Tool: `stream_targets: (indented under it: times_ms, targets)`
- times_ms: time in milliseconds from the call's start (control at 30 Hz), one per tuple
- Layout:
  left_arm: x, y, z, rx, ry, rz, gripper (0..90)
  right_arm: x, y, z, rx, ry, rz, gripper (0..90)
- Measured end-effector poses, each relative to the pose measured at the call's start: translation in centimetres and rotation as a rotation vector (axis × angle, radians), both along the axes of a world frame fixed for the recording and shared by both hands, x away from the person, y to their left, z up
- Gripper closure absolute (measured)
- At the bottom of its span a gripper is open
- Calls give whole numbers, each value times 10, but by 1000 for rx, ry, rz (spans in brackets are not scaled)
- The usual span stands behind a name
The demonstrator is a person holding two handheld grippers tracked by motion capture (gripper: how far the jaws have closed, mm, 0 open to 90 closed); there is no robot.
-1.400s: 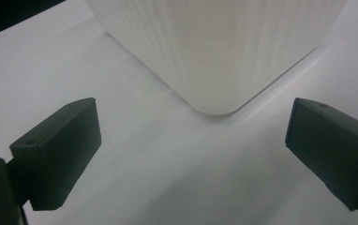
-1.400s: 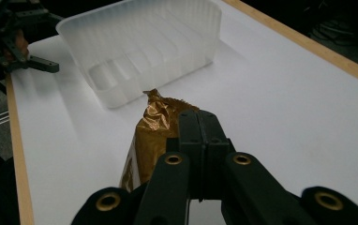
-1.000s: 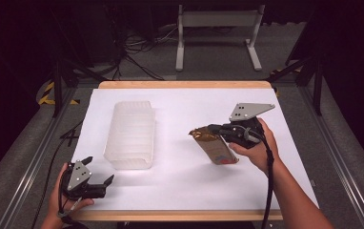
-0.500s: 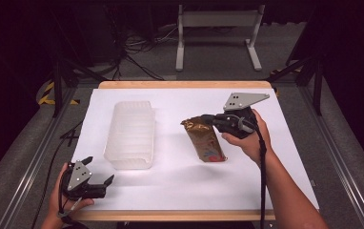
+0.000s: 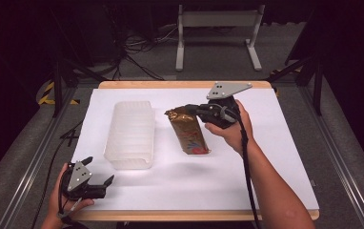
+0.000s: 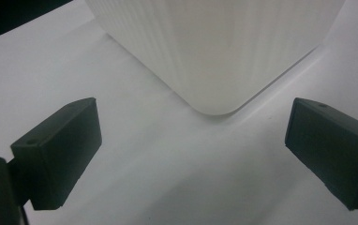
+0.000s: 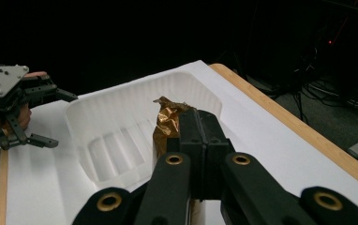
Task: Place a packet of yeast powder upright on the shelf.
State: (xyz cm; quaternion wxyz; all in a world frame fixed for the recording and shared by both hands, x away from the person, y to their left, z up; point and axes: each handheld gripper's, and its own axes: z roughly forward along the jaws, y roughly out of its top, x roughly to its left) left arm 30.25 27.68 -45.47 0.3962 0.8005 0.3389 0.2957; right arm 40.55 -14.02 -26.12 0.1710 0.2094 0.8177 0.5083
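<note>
Since a second ago the right gripper [image 5: 194, 111] has carried the gold packet [image 5: 187, 130] from about three o'clock on the table toward its centre, closer to the white tray [image 5: 128, 134]; the left gripper [image 5: 94, 183] has stayed at seven o'clock by the near edge.

Now we see the right gripper clenched on the packet's crimped top end, with the packet hanging off the white table cover [image 5: 285, 143] just to the right of the tray. In the right gripper view the jaws are pressed together on the gold foil [image 7: 167, 119], with the tray's hollow beyond them. The left gripper's jaws stand spread wide with nothing between them, pointed at the tray's near corner [image 6: 214, 70].

What could go wrong, we judge: the grip is only on the thin crimp, so the foil could slip free. The packet's low end could also catch the tray's rim and shove the light tray, since nothing steadies it.

We count one packet, one tray and two grippers.
</note>
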Motion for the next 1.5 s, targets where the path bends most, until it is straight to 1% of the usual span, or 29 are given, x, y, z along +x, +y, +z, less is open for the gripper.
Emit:
stream_targets:
  times_ms: [133,167,233,333,400,500,533,567,700,833,867,933,967,1000,1100,1167,1233,1300,1500]
  targets:
    - [0,-1,-1,-7,8,2,49,2,8,3,7,-9,11,898]
    - [0,0,0,2,2,-1,49,3,13,5,13,-9,18,899]
    - [0,0,0,2,2,-1,49,6,19,5,4,-13,22,899]
    - [0,0,-1,-3,1,3,49,9,28,6,4,-18,26,899]
    - [0,1,-1,0,1,-1,49,12,33,6,20,-15,27,899]
    - [0,0,-1,0,1,-3,49,15,42,7,24,-17,33,898]
    - [0,0,-1,-10,5,-1,49,16,46,7,27,-20,33,898]
    - [0,1,-1,-3,0,-3,49,17,49,7,33,-19,37,899]
    - [-1,1,-1,-3,2,-4,49,19,62,8,41,-22,46,899]
    - [-1,1,-1,-10,6,-4,49,21,73,8,62,-22,57,898]
    - [-1,1,-1,-10,7,-5,49,21,76,8,70,-18,63,899]
    - [-1,1,-1,-7,5,-5,49,22,82,8,69,-25,62,898]
    - [-1,1,-1,-7,5,-5,49,22,82,8,69,-25,62,898]
    - [-2,2,-1,-4,5,-7,49,24,88,8,78,-19,68,899]
    - [-2,2,-1,-5,3,-4,49,27,97,7,87,-16,74,899]
    - [-2,1,-1,-13,7,-4,49,28,104,7,88,-18,77,899]
    - [-2,2,-1,-7,3,-6,49,29,110,7,90,-17,80,898]
    - [-3,2,-1,-9,4,-5,49,30,113,7,90,-17,81,899]
    - [-5,4,-1,-12,8,-5,49,33,133,4,97,-15,94,898]
